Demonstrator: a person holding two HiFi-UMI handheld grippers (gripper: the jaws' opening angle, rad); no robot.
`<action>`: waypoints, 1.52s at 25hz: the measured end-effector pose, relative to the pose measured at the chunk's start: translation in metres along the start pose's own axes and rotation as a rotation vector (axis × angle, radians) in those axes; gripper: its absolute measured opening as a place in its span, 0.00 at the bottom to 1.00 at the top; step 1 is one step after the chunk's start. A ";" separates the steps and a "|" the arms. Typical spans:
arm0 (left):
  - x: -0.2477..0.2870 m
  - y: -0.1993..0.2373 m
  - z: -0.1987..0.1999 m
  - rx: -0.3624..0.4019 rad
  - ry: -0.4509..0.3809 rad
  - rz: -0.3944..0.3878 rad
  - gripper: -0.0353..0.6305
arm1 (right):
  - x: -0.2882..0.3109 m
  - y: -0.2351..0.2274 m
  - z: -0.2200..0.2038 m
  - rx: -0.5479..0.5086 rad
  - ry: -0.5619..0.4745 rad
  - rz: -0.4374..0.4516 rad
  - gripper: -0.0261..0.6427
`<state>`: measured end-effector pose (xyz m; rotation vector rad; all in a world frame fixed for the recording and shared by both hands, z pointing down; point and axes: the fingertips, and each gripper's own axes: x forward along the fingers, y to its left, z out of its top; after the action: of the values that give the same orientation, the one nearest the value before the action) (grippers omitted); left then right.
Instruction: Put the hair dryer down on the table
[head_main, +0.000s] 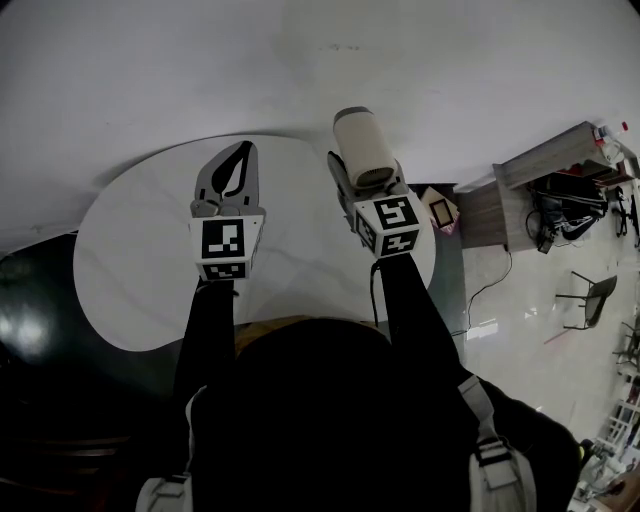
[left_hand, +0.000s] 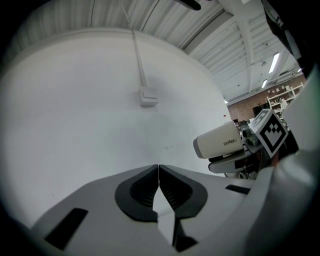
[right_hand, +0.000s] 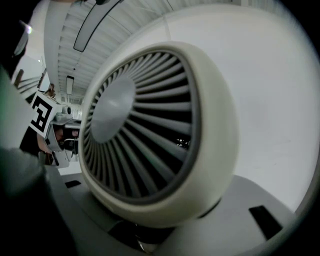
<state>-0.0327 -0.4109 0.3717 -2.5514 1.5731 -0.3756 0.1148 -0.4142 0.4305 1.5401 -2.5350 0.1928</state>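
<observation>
A cream hair dryer (head_main: 365, 148) rides in my right gripper (head_main: 356, 190), which is shut on its lower part, above the right side of the round white table (head_main: 130, 250). The barrel points away from me towards the white wall. In the right gripper view its grey rear grille (right_hand: 140, 125) fills the frame, and the grip itself is hidden beneath the body. The left gripper view shows the hair dryer (left_hand: 220, 141) from the side, carried by the right gripper (left_hand: 235, 162). My left gripper (head_main: 243, 150) is shut and empty, level with the right one over the table's middle; its pads (left_hand: 150, 187) meet.
A wooden desk (head_main: 540, 170) cluttered with cables stands at the right, with a chair (head_main: 595, 295) on the shiny floor below it. A small pink-edged box (head_main: 440, 212) sits beyond the table's right rim. A white wall with a switch box (left_hand: 148, 96) faces both grippers.
</observation>
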 end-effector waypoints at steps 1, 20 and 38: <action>0.000 -0.001 -0.001 -0.001 0.003 -0.003 0.08 | 0.002 0.002 -0.006 -0.017 0.025 0.011 0.39; -0.013 0.006 -0.019 -0.053 0.030 0.005 0.08 | 0.028 0.058 -0.142 -0.360 0.495 0.211 0.39; -0.034 0.022 -0.036 -0.102 0.049 0.040 0.08 | 0.053 0.085 -0.225 -0.703 0.793 0.361 0.39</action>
<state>-0.0764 -0.3896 0.3960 -2.5997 1.6997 -0.3656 0.0327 -0.3766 0.6595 0.5660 -1.8877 -0.0472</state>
